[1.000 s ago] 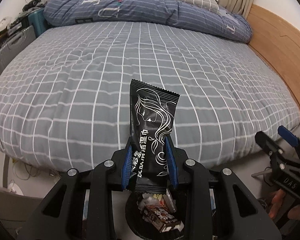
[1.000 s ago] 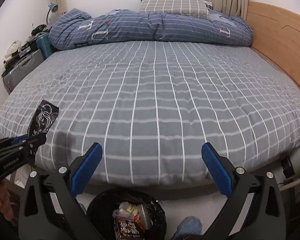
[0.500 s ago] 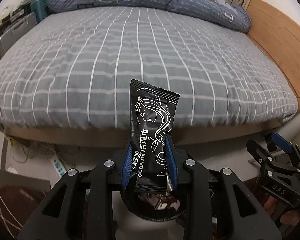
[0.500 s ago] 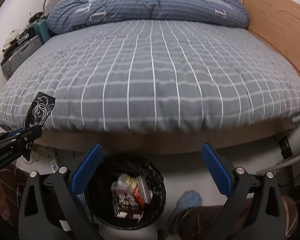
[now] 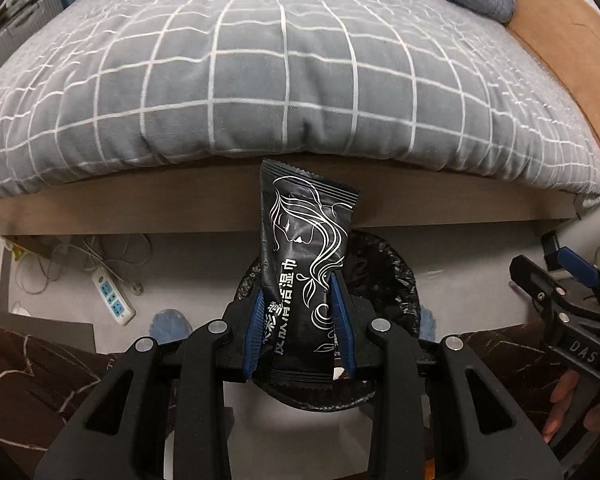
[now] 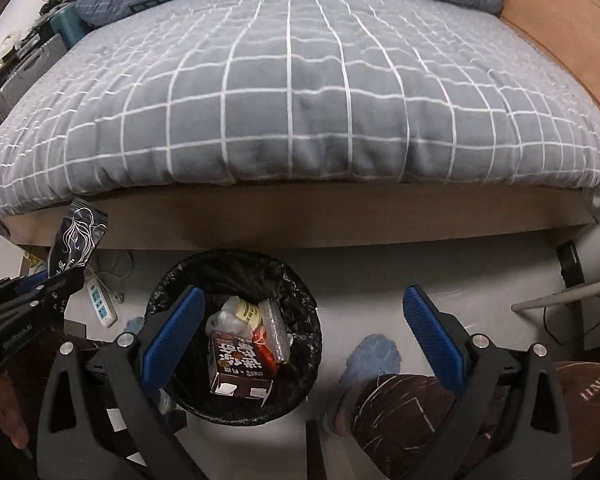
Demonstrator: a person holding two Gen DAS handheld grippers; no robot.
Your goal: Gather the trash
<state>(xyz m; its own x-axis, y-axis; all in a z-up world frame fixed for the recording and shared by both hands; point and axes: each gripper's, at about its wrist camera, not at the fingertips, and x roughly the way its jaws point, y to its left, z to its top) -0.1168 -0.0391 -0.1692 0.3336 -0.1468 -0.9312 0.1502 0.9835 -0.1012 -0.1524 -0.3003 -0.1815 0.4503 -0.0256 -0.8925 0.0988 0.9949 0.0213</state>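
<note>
- Black plastic wet-wipe sachet with a white line drawing (image 5: 306, 264) stands upright, pinched at its lower half between the blue pads of the left gripper (image 5: 299, 322), directly above the round black-lined trash bin (image 6: 236, 336).
- Right gripper (image 6: 300, 332) hangs over the same bin's right rim with its blue-padded jaws spread wide and nothing between them.
- Inside the bin lie a brown drink carton (image 6: 240, 364), clear wrappers and a red packet.
- Behind the bin runs the wooden frame of a bed with a grey checked cover (image 6: 300, 92); a white power strip (image 5: 112, 298) lies on the floor left of the bin.
</note>
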